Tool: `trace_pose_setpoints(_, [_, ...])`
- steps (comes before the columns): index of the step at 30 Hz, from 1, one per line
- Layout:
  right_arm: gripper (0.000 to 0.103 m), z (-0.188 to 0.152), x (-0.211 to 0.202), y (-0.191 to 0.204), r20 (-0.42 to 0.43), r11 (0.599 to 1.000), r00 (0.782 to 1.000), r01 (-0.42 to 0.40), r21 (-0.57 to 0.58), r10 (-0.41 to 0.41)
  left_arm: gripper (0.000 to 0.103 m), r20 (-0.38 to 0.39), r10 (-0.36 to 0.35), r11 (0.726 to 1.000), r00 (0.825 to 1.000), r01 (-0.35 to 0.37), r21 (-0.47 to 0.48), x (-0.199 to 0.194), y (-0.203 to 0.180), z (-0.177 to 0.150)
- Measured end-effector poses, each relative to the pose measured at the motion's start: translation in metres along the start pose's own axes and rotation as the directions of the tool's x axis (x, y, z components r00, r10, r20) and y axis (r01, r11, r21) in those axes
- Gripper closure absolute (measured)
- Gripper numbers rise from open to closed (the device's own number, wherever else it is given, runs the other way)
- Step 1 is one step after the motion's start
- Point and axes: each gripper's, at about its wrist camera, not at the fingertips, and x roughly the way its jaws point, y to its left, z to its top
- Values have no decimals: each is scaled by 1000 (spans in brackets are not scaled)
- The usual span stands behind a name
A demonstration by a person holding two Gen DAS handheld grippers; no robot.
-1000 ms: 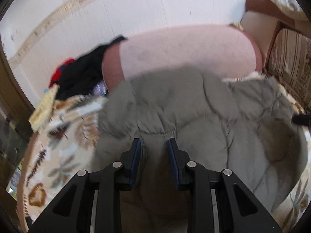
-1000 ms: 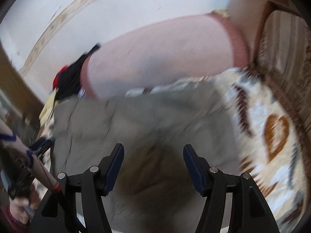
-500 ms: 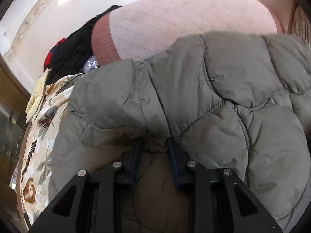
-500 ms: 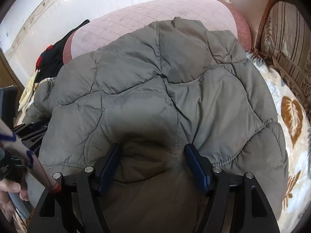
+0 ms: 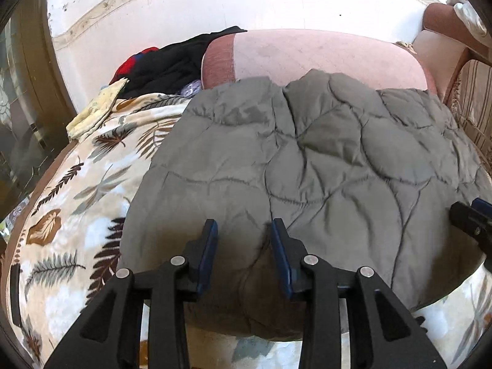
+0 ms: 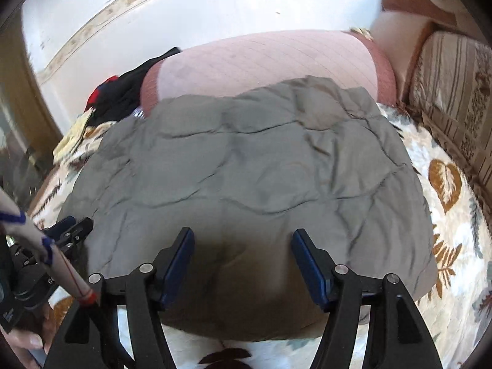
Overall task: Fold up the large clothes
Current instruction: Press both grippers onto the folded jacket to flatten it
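Note:
A grey quilted jacket (image 5: 307, 166) lies folded on the leaf-print bed cover (image 5: 77, 203), its far edge against a pink bolster (image 5: 323, 58). It also shows in the right wrist view (image 6: 246, 178). My left gripper (image 5: 244, 240) is open, its fingers just above the jacket's near edge, holding nothing. My right gripper (image 6: 243, 246) is open wide over the jacket's near edge, also empty. The right gripper's tip shows at the right edge of the left wrist view (image 5: 470, 218). The left gripper shows at the left of the right wrist view (image 6: 70, 227).
A pile of black and red clothes (image 5: 172, 61) and a yellow cloth (image 5: 98, 107) lie at the bed's far left. A striped cushion (image 6: 455, 92) stands on the right. A white wall (image 5: 246, 3) runs behind. A person's hand (image 6: 27, 338) holds the left tool.
Both grippers carried the jacket's edge forward and laid it down flat. The left gripper has opened and let go of the fabric. The right gripper is open and drawn back.

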Motion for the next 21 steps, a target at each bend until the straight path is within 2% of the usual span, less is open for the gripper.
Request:
trace_pose_setpoints(3, [32, -5, 12, 12, -7, 997, 999, 41, -68, -42, 68, -1, -1, 1000, 1000, 1, -6, 8, 0, -4])
trace_pose_setpoints(9, [31, -16, 43, 6, -57, 995, 997, 40, -92, -46, 67, -6, -13, 1000, 1000, 13, -14, 29, 2, -6])
trace_pose_setpoints(14, [29, -18, 50, 10, -55, 989, 996, 61, -132, -69, 67, -1, -27, 1000, 1000, 27, -6, 34, 3, -5])
trace_pose_setpoints(21, [29, -18, 49, 9, -52, 990, 997, 52, -131, -59, 67, 14, -23, 1000, 1000, 23, 6, 36, 2, -5])
